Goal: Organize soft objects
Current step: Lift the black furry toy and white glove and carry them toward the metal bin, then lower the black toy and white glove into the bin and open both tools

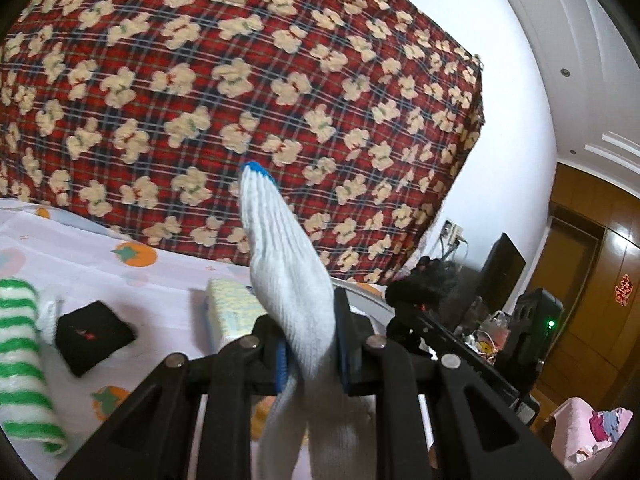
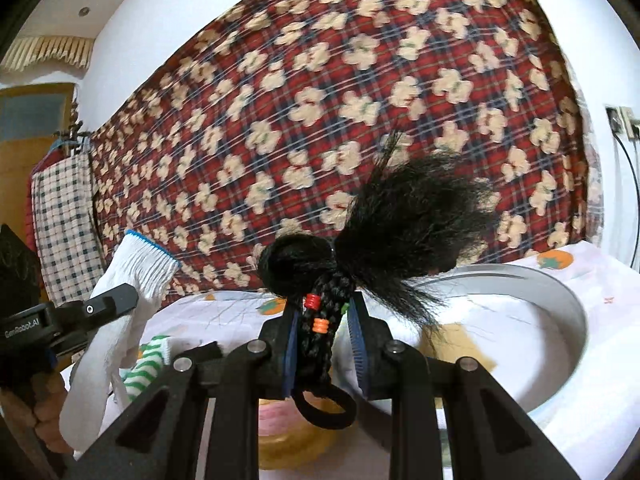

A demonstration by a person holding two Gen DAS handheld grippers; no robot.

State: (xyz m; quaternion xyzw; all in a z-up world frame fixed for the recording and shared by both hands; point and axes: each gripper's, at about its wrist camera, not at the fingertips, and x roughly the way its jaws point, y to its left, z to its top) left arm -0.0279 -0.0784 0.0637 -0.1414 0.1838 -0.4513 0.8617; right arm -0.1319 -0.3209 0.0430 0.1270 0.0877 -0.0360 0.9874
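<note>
My left gripper [image 1: 310,350] is shut on a white knit glove [image 1: 288,264] with a blue cuff edge, held upright above the bed. The glove and left gripper also show in the right wrist view [image 2: 132,276] at the left. My right gripper [image 2: 324,344] is shut on a black braided hair piece [image 2: 384,224] with red and orange beads and a bushy tail, held above the sheet. A green-and-white striped cloth [image 1: 20,360] and a black folded cloth [image 1: 94,336] lie on the sheet at the left.
A red plaid floral quilt [image 1: 240,80] stands behind the bed. A round white basin [image 2: 552,320] sits at the right. A pale yellow pack [image 1: 232,312] lies on the persimmon-print sheet [image 1: 100,248]. A desk with dark gear [image 1: 500,312] is at the right.
</note>
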